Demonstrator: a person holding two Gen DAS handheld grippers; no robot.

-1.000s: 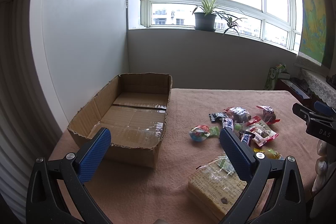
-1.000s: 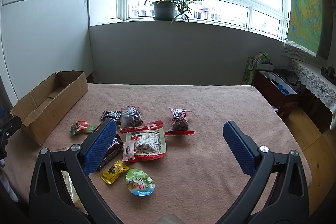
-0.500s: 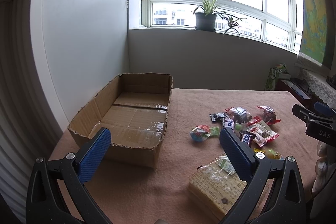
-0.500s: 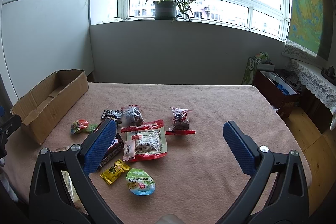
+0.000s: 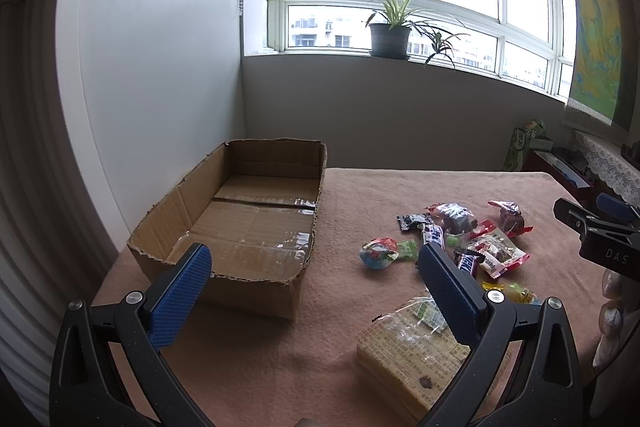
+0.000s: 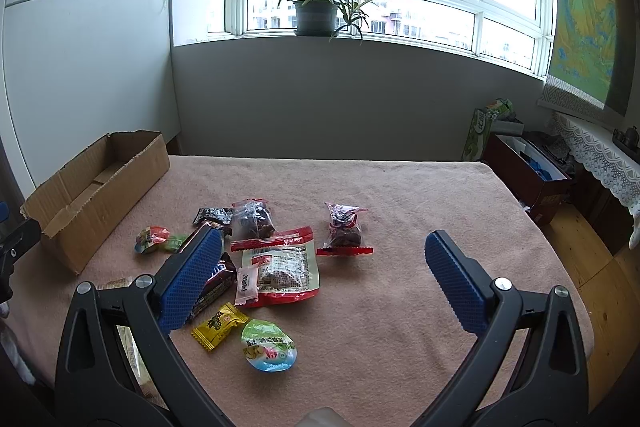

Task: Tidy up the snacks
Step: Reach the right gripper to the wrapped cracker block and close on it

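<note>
An empty open cardboard box (image 5: pixel 240 223) sits at the table's left; it also shows in the right wrist view (image 6: pixel 92 195). Several wrapped snacks lie loose on the pink cloth: a red-and-clear packet (image 6: pixel 280 267), a dark plum bag (image 6: pixel 346 229), a yellow candy (image 6: pixel 220 325), a green-blue jelly cup (image 6: pixel 269 345), and a large yellow cracker pack (image 5: pixel 416 347). My left gripper (image 5: pixel 312 267) is open and empty, above the box's near right corner. My right gripper (image 6: pixel 324 259) is open and empty, above the snack pile.
The table (image 6: pixel 400 195) is covered by a pink cloth; its right edge drops to a wooden floor (image 6: pixel 612 291). A wall and window sill with a potted plant (image 6: pixel 316 15) stand behind. Boxes and a cabinet (image 6: pixel 532 171) are at the right.
</note>
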